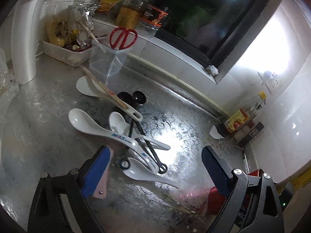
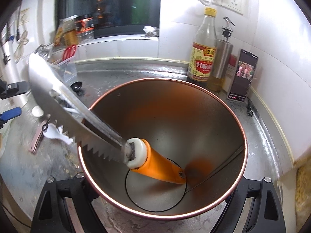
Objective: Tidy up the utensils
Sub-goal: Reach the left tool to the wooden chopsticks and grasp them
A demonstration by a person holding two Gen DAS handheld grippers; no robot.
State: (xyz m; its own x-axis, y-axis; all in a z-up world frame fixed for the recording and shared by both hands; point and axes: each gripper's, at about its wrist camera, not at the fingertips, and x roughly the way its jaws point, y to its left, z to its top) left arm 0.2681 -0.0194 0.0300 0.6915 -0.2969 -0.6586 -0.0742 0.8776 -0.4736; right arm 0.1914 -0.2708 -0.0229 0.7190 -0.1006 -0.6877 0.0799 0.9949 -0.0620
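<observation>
Hovering above the metal counter [image 1: 184,116], the left gripper [image 1: 155,161] has its two blue-padded jaws spread wide, and nothing is between them. Just beyond the jaws lies a loose heap of utensils: three white ceramic spoons [image 1: 91,124] crossing one another, a white rice paddle [image 1: 89,86] with a pair of wooden chopsticks [image 1: 108,91] resting on it, and two black ladles [image 1: 134,114] whose thin handles run under the spoons. A pink flat object, maybe a peeler, lies just beside the left jaw; the view does not let me tell more. Behind the heap stands a clear plastic container [image 1: 108,64] with red-handled scissors [image 1: 123,36] upright in it, and next to it a white tub [image 1: 64,52] filled with packets.

The right gripper [image 2: 155,203] holds a tall metal can [image 2: 213,116] with a copper-coloured rim; the can sits between the jaws and fills most of the right wrist view. Inside the can a knife [image 2: 77,104] stands tilted, its orange handle [image 2: 161,169] down on the bottom and its broad blade leaning out over the left side of the rim. Behind the can, against the tiled wall, stand a vinegar bottle [image 2: 204,58], a steel oil dispenser [image 2: 221,64] and a phone [image 2: 243,75] with a lit screen.
</observation>
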